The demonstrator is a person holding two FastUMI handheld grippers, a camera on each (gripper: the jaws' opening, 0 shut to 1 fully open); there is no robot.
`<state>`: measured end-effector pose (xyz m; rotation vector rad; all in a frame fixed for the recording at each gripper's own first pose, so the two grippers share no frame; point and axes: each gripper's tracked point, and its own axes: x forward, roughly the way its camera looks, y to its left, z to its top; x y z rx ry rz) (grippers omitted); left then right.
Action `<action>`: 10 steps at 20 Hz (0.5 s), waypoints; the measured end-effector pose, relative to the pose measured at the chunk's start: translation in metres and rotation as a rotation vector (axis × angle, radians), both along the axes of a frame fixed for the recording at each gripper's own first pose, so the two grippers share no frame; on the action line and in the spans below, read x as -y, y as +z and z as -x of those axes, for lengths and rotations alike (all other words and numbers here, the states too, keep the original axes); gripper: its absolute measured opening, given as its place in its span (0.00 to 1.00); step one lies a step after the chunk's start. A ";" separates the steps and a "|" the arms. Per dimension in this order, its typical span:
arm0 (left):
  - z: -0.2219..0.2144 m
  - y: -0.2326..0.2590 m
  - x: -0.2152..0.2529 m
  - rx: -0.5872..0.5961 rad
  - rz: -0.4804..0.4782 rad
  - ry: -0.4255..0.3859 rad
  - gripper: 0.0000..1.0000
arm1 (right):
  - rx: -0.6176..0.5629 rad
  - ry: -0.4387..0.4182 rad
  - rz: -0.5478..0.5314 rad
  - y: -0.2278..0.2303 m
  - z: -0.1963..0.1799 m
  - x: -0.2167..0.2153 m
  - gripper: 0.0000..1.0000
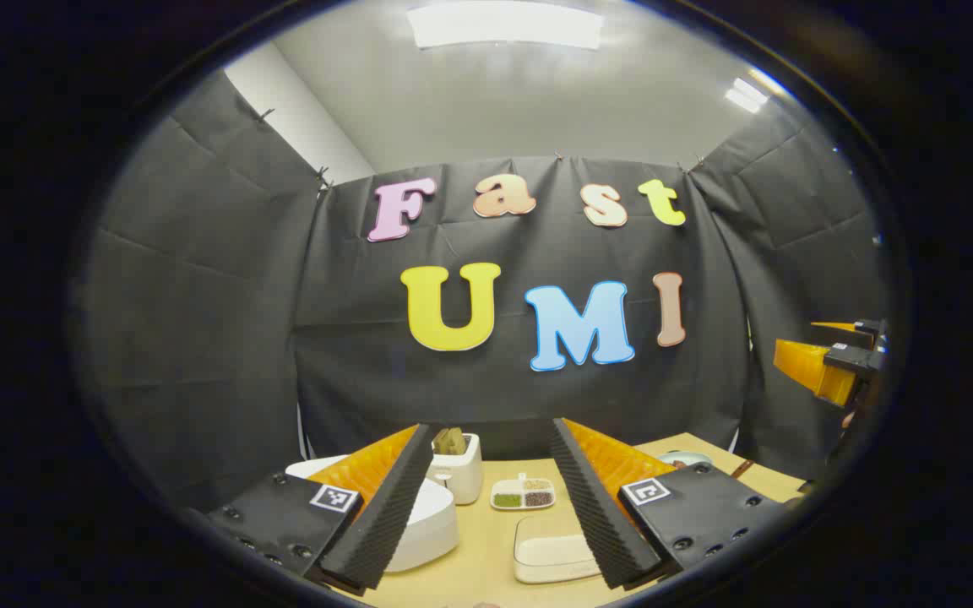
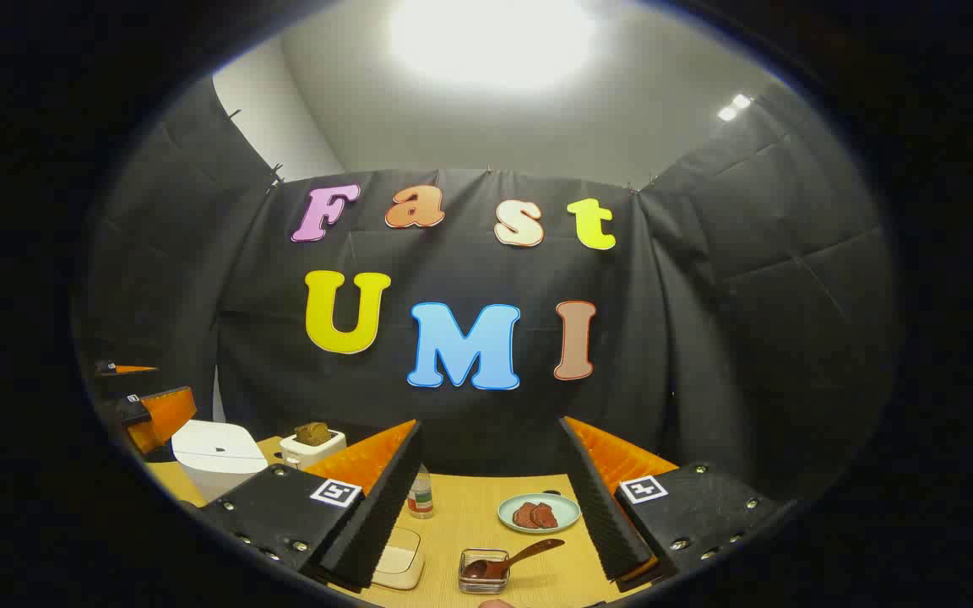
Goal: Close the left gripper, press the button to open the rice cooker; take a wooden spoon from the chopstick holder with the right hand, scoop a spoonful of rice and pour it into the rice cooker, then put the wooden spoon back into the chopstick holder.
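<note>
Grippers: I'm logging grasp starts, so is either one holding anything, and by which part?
Nothing is held. The left gripper and the right gripper are both open, with only the table showing between their fingers.

Rice cooker (image 1: pixel 419 519) half hidden behind left gripper (image 1: pixel 491 507); chopstick holder (image 1: pixel 459 463) contents unclear.

On the table (image 1: pixel 486 549), the rice cooker (image 1: pixel 427 519) sits left, the chopstick holder (image 1: pixel 461 464) just behind it. A divided dish (image 1: pixel 523 493) lies right of the holder, with a rice container (image 1: pixel 550 549) in front of it.
</note>
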<state>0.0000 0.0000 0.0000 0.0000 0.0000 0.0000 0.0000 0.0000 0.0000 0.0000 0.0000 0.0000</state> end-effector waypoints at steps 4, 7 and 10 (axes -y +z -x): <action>0.003 0.005 -0.002 0.010 -0.007 0.007 0.98 | 0.005 -0.001 -0.004 0.001 0.002 0.001 0.95; 0.004 0.005 -0.001 0.007 -0.009 0.006 0.97 | 0.000 -0.002 -0.013 0.000 0.003 0.002 0.95; 0.004 0.007 -0.003 0.013 -0.020 0.007 0.97 | -0.003 -0.003 -0.013 -0.002 0.003 0.003 0.95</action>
